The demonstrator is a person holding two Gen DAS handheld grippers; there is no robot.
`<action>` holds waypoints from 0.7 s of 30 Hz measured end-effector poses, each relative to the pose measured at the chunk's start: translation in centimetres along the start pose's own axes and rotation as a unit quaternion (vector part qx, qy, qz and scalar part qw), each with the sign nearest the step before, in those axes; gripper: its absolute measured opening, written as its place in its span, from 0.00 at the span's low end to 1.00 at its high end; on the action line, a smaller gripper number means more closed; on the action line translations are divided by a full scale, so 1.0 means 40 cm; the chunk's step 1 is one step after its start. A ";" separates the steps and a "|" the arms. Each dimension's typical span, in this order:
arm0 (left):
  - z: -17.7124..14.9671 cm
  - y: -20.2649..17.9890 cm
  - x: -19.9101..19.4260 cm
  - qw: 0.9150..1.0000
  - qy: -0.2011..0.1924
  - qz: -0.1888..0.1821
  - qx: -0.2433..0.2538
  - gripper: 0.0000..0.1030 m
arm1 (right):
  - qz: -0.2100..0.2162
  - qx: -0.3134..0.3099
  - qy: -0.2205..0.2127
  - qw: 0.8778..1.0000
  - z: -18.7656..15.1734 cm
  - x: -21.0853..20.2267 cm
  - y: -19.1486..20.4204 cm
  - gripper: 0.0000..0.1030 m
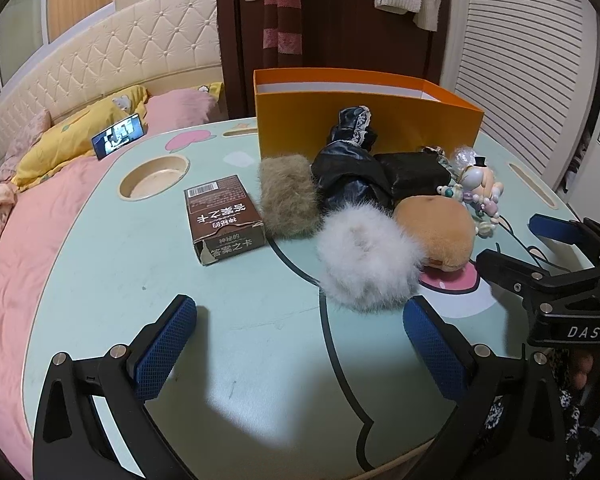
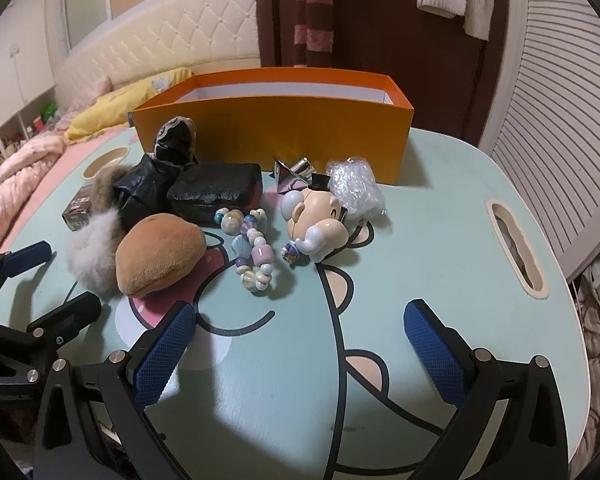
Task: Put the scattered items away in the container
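So both tools wide, nothing held: left gripper (image 1: 300,344) & right gripper (image 2: 300,348) over near table (image 2: 440,208). Orange box (image 2: 276,132) at far edge; brown plush (image 2: 160,252), bead bracelet (image 2: 252,248), figurine (image 2: 316,220) scattered just in front.

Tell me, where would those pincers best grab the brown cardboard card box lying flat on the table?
Probably across the narrow width of the brown cardboard card box, from above. It lies flat with straight parallel long sides; the side away from the tan fur piece is clear, and the open left gripper spans it.

Bare table (image 2: 440,240) right of figurine (image 2: 316,224)
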State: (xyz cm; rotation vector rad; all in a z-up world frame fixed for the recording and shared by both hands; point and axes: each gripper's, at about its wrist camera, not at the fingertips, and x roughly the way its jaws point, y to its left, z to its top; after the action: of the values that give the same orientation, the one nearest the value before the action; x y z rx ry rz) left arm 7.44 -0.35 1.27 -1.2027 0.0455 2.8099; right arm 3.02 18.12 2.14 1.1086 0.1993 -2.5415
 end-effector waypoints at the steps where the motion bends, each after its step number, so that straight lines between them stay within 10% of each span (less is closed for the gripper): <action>1: 0.001 0.000 0.000 1.000 0.000 0.000 0.000 1.00 | 0.002 -0.002 -0.002 1.000 0.000 0.000 0.000 1.00; 16: 0.006 0.008 -0.001 1.000 0.000 -0.012 -0.002 1.00 | 0.011 -0.013 -0.016 1.000 -0.011 -0.006 0.004 1.00; 21: 0.007 0.072 -0.060 0.994 -0.064 -0.064 -0.060 0.97 | 0.003 -0.005 -0.027 1.000 -0.015 -0.014 -0.008 0.88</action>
State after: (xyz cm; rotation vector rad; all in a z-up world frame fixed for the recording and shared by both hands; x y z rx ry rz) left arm 8.65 -3.35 3.18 -1.0048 -0.2054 2.8029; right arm 3.66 18.72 2.15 1.0350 0.1944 -2.5584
